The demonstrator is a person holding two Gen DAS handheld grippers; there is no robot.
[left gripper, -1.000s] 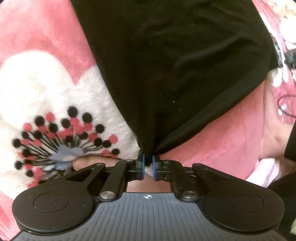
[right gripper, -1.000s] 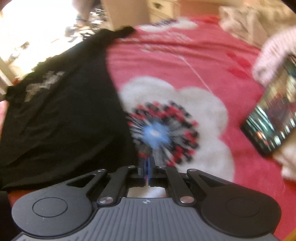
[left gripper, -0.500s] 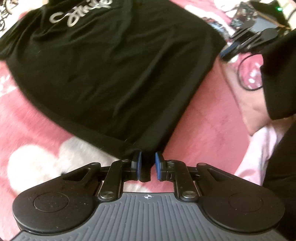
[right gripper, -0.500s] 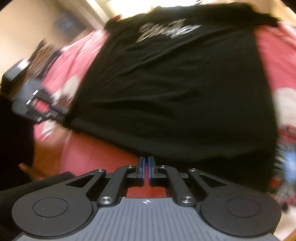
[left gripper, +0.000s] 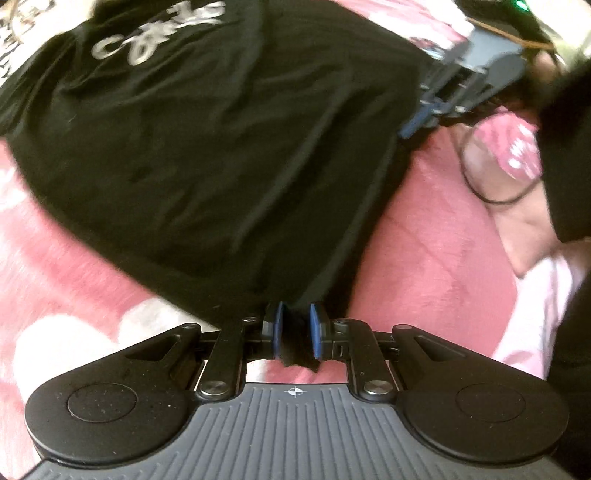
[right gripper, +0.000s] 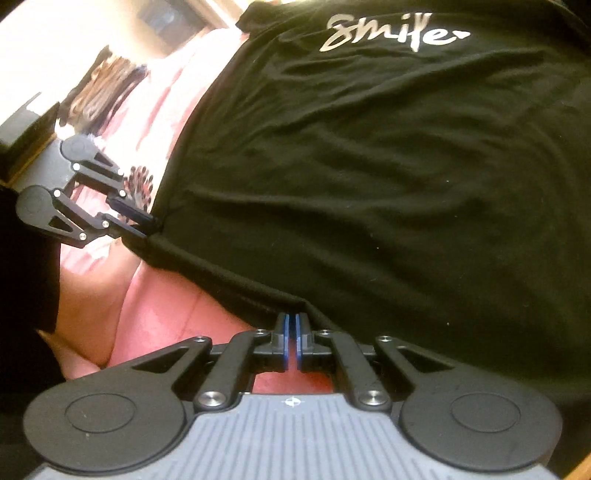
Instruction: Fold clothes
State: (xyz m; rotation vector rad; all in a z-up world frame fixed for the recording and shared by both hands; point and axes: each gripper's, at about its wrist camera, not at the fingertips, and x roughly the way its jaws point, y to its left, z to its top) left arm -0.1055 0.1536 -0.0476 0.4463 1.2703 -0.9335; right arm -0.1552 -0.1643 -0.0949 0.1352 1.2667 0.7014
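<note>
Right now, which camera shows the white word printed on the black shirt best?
The right wrist view: the white word on the black shirt is sharp and reads "Smile". In the left wrist view the word is blurred and unreadable.

A t-shirt (right gripper: 369,166) lies spread on a bed (left gripper: 424,240), its printed chest at the far end from both claws. The left claw (left gripper: 295,332) sits at one corner of the near hem, the right claw (right gripper: 291,339) further along the same hem.
</note>
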